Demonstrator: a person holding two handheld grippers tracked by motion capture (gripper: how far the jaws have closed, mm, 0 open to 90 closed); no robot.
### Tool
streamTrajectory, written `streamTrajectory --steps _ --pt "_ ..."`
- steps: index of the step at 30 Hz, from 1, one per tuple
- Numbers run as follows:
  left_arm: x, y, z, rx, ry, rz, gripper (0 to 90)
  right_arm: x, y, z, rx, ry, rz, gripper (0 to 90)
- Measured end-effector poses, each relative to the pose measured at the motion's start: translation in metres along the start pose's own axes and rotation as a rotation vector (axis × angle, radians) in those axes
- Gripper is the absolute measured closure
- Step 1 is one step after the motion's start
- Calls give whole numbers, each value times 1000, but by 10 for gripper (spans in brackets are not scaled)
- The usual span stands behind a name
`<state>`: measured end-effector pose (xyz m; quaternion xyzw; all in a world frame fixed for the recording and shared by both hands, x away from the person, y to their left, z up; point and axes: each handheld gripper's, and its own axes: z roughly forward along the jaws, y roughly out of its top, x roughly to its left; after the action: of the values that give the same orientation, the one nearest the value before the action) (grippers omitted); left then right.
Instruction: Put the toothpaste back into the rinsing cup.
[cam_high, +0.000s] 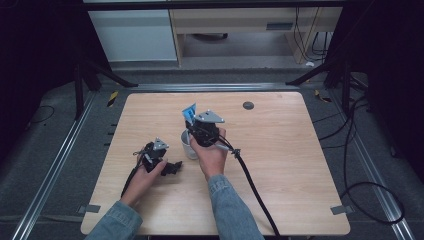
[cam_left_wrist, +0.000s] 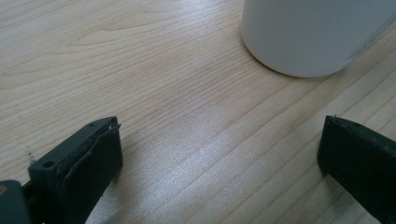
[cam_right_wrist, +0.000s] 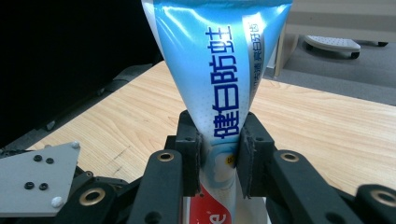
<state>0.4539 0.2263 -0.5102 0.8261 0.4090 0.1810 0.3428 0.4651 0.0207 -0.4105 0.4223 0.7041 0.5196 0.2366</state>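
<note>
Toothpaste tube (cam_right_wrist: 219, 88), blue and white with dark blue printed characters and a red band at its lower end, held upright between the two black jaws of the right gripper (cam_right_wrist: 219, 156); the jaws are clenched on the tube's narrow lower part, one pad on each side, and the wide flat crimped end fans out above them. In the high view the same tube (cam_high: 189, 112) rises just above the right gripper (cam_high: 199, 131), with its lower end going down toward a white cup (cam_high: 188, 145) that stands directly under the jaws; whether the tube touches the cup's bottom cannot be told. The right hand (cam_high: 211, 156) wraps the gripper's body, and a black cable (cam_high: 252, 187) trails from it toward the near edge of the wooden table (cam_high: 280, 150). The left gripper (cam_high: 170, 167), held in the left hand (cam_high: 145, 175), lies low on the table beside the cup, its jaws pointing toward it. In the left gripper view its jaws stand released and wide apart, with bare wood grain (cam_left_wrist: 187, 121) between them; the cup's white wall (cam_left_wrist: 313, 37) stands ahead of the jaws, nearer the right-hand jaw, clear of both pads. A grey three-cornered plate (cam_right_wrist: 35, 179) shows to the left of the right gripper's jaws.
</note>
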Motion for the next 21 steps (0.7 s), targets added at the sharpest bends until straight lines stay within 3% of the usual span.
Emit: streamTrajectory --steps 21 --pt "0 0 0 4 -1 5 0 -4 -5 6 5 7 33 725"
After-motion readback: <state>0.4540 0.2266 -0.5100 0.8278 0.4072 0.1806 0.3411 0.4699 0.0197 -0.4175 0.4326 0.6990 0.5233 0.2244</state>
